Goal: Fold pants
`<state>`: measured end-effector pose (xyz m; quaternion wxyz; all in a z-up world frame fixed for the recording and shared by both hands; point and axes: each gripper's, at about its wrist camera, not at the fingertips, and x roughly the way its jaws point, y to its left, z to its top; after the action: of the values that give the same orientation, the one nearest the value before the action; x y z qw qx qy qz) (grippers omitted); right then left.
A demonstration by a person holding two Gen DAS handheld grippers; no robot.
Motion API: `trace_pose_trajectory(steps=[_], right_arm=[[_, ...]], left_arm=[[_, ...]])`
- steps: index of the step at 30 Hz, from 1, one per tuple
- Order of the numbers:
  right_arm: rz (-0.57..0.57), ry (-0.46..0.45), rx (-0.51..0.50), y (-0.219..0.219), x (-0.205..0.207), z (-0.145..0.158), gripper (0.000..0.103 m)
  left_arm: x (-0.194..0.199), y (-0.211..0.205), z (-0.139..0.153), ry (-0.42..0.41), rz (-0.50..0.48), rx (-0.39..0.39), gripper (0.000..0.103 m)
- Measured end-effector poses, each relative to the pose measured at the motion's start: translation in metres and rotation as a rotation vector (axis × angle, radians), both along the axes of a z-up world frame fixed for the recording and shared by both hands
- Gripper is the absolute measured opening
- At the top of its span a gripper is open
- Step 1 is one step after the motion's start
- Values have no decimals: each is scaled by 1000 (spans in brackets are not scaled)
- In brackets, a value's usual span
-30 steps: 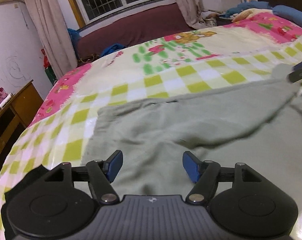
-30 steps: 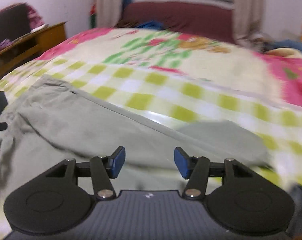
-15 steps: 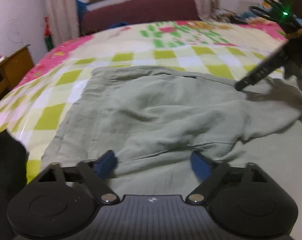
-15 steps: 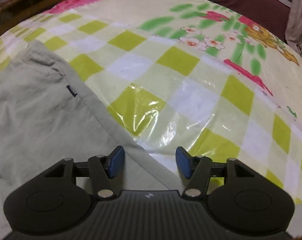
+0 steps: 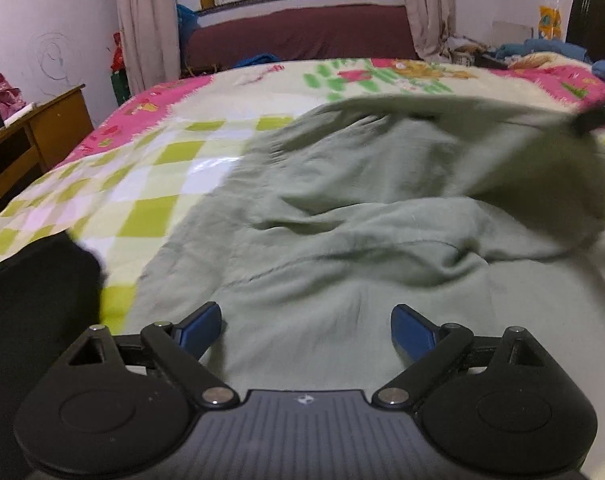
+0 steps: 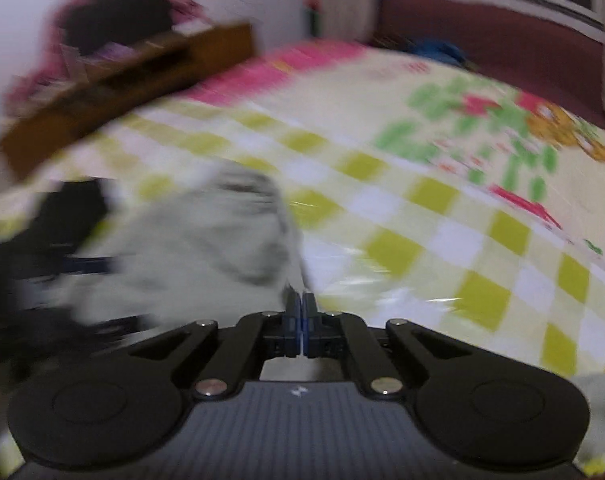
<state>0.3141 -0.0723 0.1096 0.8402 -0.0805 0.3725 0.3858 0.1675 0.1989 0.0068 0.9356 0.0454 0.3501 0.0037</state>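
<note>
Grey-green pants (image 5: 362, 216) lie rumpled on the bed, one edge lifted at the far right. My left gripper (image 5: 306, 330) is open just above the near part of the pants, nothing between its blue pads. My right gripper (image 6: 301, 308) is shut on the edge of the pants (image 6: 206, 236) and holds the cloth up; that view is blurred. The right gripper also shows as a dark tip at the right edge of the left wrist view (image 5: 594, 118).
The bed has a checked yellow, pink and green sheet (image 5: 150, 184). A wooden desk (image 5: 30, 136) stands at the left. A dark cloth (image 5: 30, 292) lies near left. A maroon sofa (image 5: 302, 40) and window are behind; pillows (image 5: 542, 50) lie far right.
My right gripper has shut on the pants edge and lifted it, swinging left. The pants now bulge upward at the right. My left gripper stays open low over the cloth.
</note>
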Motion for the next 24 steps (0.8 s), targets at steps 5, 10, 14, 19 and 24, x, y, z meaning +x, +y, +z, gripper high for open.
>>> trace_pose_trajectory(steps=[5,10,14,19,24], right_arm=[[150,47,-114,-12,-116,-19,2],[154,16,-291,5,-150,-57,9],[89,-48,-102,43,-117,-19,57],[-67,-129,-59,111,-41,-22,64],[-232,-123,-33,107,12,-32,65]], left_arm=[[-55,14,3,2,43,-38,103],[-81,16,1,-3,50,-28,103],[-73,15,3,-41,37,-75,103],[-52,1,2,-70,-17,-70,103],[-45,6,8,-89,-78,-82,103]])
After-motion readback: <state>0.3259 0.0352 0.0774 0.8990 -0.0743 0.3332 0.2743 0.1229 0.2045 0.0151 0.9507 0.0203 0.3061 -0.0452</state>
